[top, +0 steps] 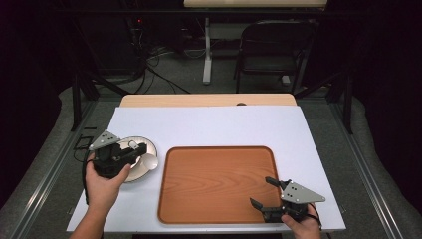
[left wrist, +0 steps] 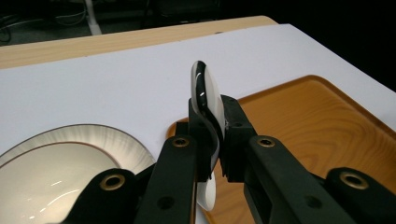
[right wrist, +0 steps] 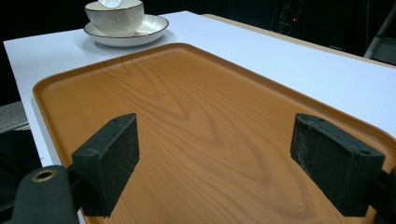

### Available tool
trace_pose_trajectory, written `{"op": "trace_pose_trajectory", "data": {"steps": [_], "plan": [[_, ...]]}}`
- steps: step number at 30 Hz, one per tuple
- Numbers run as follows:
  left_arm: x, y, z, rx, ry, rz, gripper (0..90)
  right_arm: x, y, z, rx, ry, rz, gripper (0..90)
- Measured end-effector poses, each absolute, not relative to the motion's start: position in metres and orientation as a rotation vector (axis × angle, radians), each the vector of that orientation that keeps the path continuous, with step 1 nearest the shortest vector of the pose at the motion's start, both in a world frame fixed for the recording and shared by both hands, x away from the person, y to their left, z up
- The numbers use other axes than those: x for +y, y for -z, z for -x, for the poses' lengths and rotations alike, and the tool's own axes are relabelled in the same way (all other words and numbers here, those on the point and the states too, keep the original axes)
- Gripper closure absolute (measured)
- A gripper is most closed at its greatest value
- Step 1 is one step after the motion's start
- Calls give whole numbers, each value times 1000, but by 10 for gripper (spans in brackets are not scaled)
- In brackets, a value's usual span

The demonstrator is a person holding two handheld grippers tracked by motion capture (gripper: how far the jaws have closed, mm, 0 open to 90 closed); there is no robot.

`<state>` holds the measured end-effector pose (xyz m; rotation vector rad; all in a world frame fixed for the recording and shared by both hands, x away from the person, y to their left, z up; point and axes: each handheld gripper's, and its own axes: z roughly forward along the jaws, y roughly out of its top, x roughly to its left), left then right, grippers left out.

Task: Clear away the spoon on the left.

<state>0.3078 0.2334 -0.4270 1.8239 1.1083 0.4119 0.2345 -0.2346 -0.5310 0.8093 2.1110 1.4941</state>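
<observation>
White ceramic soup spoon (left wrist: 206,95) with a dark rim sits clamped between my left gripper (left wrist: 215,135)'s jaws, standing on edge, lifted off the white table cover (top: 209,127). From the high view I've got that gripper (top: 133,151) over the white plate with the dark rim (top: 149,149), just left of the brown wood-grain tray (top: 216,184). In the right gripper view a white bowl (right wrist: 114,16) stands on that plate (right wrist: 154,25). My right gripper (top: 264,193) hangs over the tray's near right corner, jaws spread wide, nothing between them.
</observation>
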Motion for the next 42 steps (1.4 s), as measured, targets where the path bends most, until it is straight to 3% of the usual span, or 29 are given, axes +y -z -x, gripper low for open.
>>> {"op": "trace_pose_trajectory", "data": {"steps": [42], "plan": [[150, 454, -314, 921, -165, -2135, 851, -236, 531, -235, 2108, -1492, -806, 154]]}}
